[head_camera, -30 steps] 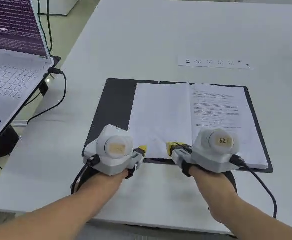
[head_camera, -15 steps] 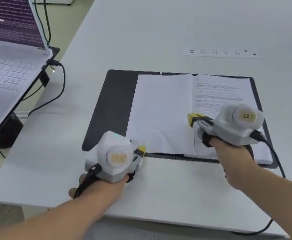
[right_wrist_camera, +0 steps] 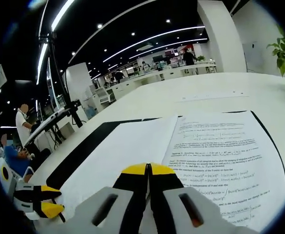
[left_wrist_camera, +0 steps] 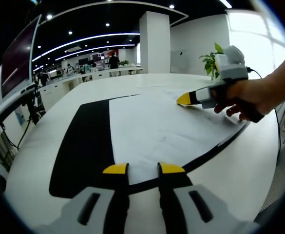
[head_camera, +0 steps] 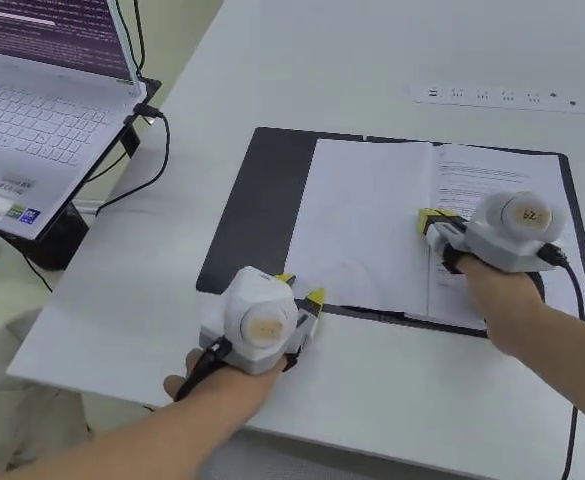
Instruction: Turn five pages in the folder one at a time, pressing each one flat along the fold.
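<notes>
The folder [head_camera: 260, 205] lies open and flat on the worktop [head_camera: 272, 60], close to its near edge. We see a black inner cover on the left, a blank white page [head_camera: 362, 225] next to it, and a page of small printed text [head_camera: 477, 170] on the right. The fold runs between the two pages. The blank page shows faint creases near its lower edge.

Our right gripper [head_camera: 431, 220] sits low over the paper at the fold, about halfway up the pages. In the right gripper view its yellow tips [right_wrist_camera: 147, 170] are pressed together with nothing between them. Our left gripper [head_camera: 300, 289] hovers at the folder's near edge, by the bottom of the blank page. In the left gripper view its tips [left_wrist_camera: 143, 168] stand a little apart and hold nothing.

The worktop is plain white. A power strip [head_camera: 497, 97] is set toward its far edge, beyond the folder. A laptop [head_camera: 42, 110] with a lit screen stands at the left edge, and a black cable [head_camera: 142, 175] runs from it.

Around us is a large open office with strips of ceiling lights, a white column [left_wrist_camera: 155, 41], a green plant [left_wrist_camera: 210, 61] and long white desks.
</notes>
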The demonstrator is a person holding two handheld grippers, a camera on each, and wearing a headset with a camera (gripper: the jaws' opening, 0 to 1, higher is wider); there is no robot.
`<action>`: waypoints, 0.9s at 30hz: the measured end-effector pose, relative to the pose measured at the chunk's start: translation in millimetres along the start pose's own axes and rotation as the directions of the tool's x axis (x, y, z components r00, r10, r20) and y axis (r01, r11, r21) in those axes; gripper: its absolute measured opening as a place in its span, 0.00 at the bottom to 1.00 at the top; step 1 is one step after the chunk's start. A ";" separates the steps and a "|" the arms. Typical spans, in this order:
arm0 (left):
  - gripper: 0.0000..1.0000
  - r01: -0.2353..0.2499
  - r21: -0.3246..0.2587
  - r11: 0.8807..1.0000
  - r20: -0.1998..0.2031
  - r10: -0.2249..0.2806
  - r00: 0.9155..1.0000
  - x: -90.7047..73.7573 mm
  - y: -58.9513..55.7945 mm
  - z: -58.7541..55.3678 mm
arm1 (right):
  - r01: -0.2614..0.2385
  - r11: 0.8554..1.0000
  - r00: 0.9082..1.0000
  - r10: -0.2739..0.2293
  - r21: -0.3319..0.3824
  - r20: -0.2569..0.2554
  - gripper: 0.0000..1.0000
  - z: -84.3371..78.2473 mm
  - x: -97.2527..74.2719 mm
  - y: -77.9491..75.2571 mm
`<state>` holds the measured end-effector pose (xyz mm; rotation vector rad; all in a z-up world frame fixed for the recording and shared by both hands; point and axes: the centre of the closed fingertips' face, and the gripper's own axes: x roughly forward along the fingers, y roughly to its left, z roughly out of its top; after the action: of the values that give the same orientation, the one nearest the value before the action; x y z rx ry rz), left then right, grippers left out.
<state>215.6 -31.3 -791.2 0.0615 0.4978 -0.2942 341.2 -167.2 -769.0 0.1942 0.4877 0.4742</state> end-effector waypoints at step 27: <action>0.22 -0.006 -0.016 1.000 0.039 0.007 0.999 -2.0 0.2 0.8 | 0.058 0.998 0.998 -0.057 -0.031 0.042 0.00 35.3 64.5 -32.8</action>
<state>214.3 -30.7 -789.6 0.0421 0.4607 -0.2847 421.6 -167.2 -773.9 0.1585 0.4443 0.4206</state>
